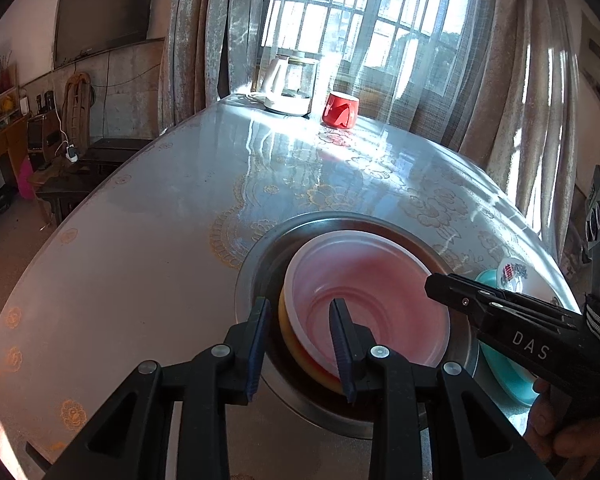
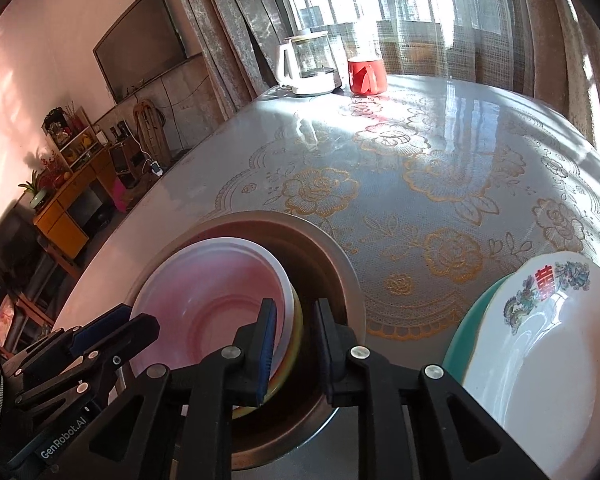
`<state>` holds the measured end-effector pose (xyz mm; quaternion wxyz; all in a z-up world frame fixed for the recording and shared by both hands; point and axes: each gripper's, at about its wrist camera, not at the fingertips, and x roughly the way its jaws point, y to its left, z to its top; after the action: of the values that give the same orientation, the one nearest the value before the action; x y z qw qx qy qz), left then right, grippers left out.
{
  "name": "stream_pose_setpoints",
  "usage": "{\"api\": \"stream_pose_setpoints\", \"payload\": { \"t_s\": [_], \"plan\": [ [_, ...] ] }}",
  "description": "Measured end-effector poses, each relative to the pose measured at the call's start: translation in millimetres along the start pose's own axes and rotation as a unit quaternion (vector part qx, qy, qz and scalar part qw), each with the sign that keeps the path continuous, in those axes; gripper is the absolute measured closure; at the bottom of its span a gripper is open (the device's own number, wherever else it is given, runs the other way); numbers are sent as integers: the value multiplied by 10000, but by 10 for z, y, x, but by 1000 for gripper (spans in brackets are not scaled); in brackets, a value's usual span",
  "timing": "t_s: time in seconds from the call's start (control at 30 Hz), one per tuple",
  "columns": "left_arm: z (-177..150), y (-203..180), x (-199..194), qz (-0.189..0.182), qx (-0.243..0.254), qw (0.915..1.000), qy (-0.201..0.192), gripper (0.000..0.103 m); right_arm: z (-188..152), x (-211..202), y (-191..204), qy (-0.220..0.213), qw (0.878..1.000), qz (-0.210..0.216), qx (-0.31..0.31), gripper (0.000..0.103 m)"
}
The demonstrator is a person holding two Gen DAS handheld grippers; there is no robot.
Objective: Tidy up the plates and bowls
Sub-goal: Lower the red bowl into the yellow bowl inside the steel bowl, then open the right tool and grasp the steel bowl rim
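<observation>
A home living room — a wall TV [image 2: 140,40], curtained barred window [image 1: 364,20] and lace-clothed table [image 2: 380,184] with a kettle [image 2: 310,66] and red mug [image 2: 366,76] (a cluttered sideboard [image 2: 72,196] too).

Black left gripper [image 1: 302,354] w/ blue pads, silver screws, striped cuff.

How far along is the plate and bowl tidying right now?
Bowls look stacked: the translucent pink plastic bowl sits in a yellow bowl inside the steel bowl. In hand: the left gripper and right gripper, both open, straddle the nested bowls' rims. Plates look stacked too: the white patterned plate rests on the teal plate.
</observation>
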<state>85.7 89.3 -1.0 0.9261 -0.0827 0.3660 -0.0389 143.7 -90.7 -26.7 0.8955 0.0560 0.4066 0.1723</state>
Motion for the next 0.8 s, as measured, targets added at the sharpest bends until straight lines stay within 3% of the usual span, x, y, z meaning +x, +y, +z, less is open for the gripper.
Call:
{"api": "stream_pose_setpoints", "payload": {
  "t_s": [0.2,0.43,0.8],
  "plan": [
    [7,57,-149,22,130,9998,-154,72,-47,-256,32,-191,9997,116,-136,83],
    [-154,90,-213,67,409,9991,-101,72,-224,-418,205,-11,9969,454,-643,83],
    [-200,16,-162,102,531,9985,-92,72,-360,-262,318,199,9966,193,-781,84]
  ]
}}
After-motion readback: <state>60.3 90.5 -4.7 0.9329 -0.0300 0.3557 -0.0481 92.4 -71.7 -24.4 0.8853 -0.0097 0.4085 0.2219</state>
